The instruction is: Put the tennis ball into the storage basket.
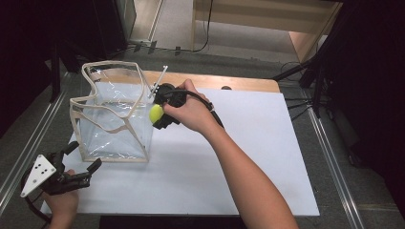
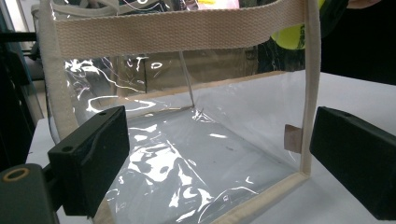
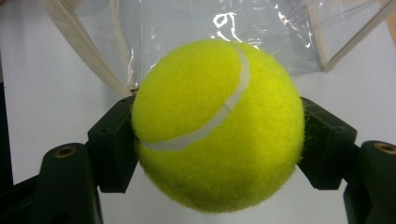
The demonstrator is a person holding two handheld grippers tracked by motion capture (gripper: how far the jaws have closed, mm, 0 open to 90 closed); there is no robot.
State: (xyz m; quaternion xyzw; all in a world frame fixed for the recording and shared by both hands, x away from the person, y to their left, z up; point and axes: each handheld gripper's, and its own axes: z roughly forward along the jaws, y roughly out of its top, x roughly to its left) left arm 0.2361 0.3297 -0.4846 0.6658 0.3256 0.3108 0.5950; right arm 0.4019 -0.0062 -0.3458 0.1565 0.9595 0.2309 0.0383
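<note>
Underneath — white table top (image 1: 248,157), dark room.

Fuzzy felt ball (image 3: 217,126), glossy plastic bag (image 1: 112,117)

Clear plastic bag with cream webbing trim (image 1: 114,119) sits on white desk (image 1: 248,162), left side; yellow tennis ball (image 1: 156,113) just beside its right wall, off the desk.

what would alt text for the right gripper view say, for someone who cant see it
A yellow tennis ball is clamped between the two black jaws of the right gripper, close to the camera. Behind it, on a white table, stands a clear plastic bag with cream fabric trim.
</note>
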